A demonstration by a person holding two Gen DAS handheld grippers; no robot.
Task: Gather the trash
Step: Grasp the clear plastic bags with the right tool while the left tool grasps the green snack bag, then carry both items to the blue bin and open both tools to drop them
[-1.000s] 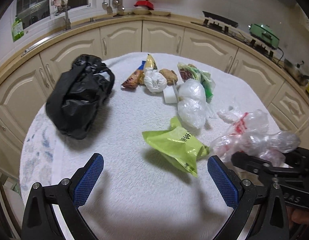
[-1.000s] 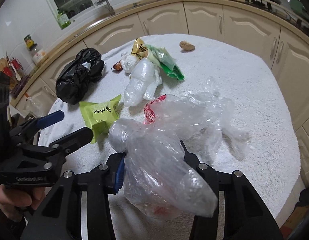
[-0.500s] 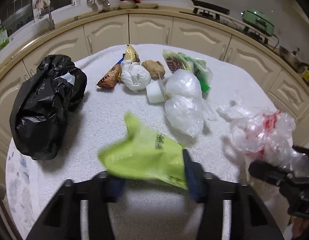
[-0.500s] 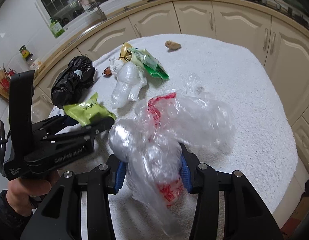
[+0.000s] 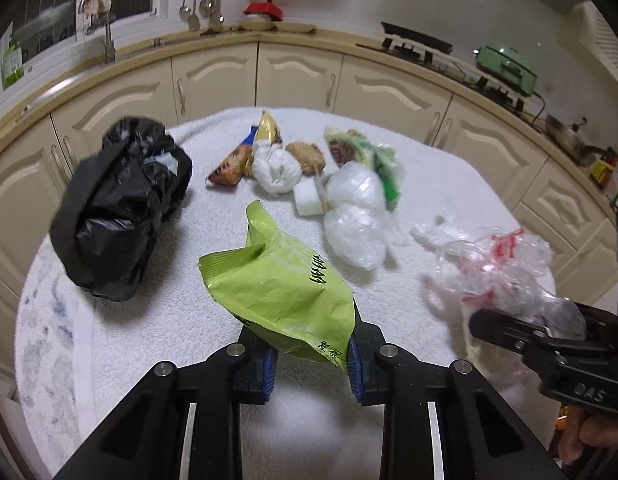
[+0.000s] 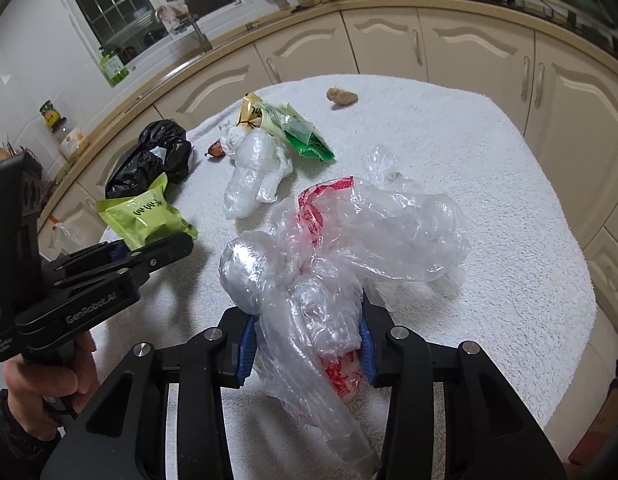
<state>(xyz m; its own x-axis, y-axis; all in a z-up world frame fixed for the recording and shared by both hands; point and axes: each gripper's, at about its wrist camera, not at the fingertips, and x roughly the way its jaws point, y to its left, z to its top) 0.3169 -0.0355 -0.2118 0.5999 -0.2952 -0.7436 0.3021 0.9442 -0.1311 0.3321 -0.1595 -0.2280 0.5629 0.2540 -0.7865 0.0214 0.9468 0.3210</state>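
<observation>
My left gripper [image 5: 311, 360] is closing, its blue pads pressing both sides of a lime-green snack packet [image 5: 277, 292], which is lifted off the white towel-covered table [image 5: 157, 320]. In the right wrist view the same packet [image 6: 145, 216] sticks up from the left gripper [image 6: 149, 250]. My right gripper [image 6: 305, 344] is also closing, its pads squeezing a crumpled clear plastic bag with red print [image 6: 349, 240]. That bag [image 5: 505, 268] shows at the right of the left wrist view. A stuffed black trash bag [image 5: 117, 216] lies at the table's left.
A cluster of litter lies at the table's far side: a knotted white bag [image 5: 277, 168], snack wrappers [image 5: 229, 168], a green wrapper [image 5: 365, 152], a clear bag bundle [image 5: 357, 216], a white block [image 5: 307, 200]. A brown lump [image 6: 341, 96] lies apart. Cream cabinets [image 5: 297, 76] ring the table.
My left gripper went from wide open to clamped on the green packet and raised it off the towel. The right gripper kept its hold on the plastic bag and tightened slightly.
</observation>
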